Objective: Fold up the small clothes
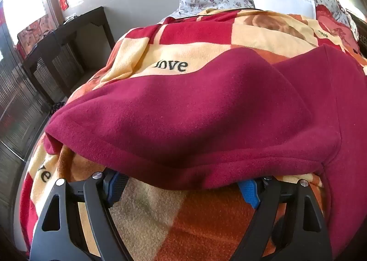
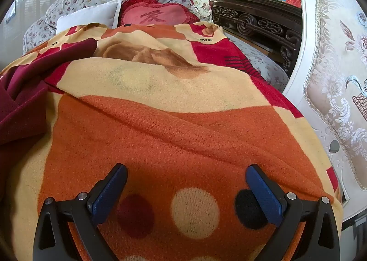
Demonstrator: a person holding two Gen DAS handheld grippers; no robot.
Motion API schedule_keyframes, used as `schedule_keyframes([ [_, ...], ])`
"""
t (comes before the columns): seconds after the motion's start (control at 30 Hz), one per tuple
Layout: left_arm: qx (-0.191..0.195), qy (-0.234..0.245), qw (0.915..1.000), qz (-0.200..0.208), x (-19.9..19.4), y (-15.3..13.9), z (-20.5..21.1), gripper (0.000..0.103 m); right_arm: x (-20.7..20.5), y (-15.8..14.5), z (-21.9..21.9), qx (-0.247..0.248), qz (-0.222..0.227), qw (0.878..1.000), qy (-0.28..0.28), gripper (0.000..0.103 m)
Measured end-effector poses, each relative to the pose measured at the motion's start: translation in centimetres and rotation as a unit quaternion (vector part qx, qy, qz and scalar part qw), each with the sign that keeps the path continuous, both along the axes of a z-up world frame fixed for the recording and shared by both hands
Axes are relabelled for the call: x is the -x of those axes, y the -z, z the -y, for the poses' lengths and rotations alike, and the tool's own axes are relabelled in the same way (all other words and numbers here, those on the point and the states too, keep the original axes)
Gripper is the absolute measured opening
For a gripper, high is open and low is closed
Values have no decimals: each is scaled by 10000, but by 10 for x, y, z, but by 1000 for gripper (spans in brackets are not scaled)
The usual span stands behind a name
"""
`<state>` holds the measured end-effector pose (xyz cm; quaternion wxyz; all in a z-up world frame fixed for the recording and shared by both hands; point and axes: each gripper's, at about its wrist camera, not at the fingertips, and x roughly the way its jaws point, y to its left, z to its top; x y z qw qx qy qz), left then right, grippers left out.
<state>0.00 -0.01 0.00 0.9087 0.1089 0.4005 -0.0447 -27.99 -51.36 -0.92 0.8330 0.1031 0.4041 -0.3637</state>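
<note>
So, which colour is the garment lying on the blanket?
Plain dark red garment, clearest in the left wrist view.

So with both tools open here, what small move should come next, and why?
Probably close the left tool on the near edge of the maroon fleece garment: that edge lies between its open pads. The right tool hangs open over bare blanket, away from the garment.

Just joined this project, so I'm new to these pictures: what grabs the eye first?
A dark red fleece garment sprawls across the left wrist view, its hem over the open left gripper. Under it lies an orange, cream and red checked blanket, above which the open right gripper hovers.
</note>
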Motion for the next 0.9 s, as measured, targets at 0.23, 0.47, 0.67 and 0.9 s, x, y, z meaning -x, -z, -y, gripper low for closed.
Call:
schedule_keyframes([
  [0.23, -13, -1, 10000, 5, 0, 0, 0, 82, 0, 0, 0, -2, 0, 10000, 0, 103],
  [0.47, 168, -214, 9980, -565, 3, -5, 1, 82, 0, 0, 0, -1, 3, 10000, -1, 103],
  [0.67, -8, 120, 9983, -571, 44, -24, 15, 82, -1, 2, -1, 24, -26, 10000, 55, 103],
  [0.9, 460, 582, 9953, -621, 88, -50, 40, 82, -4, -7, -6, -321, -242, 9992, 21, 103],
])
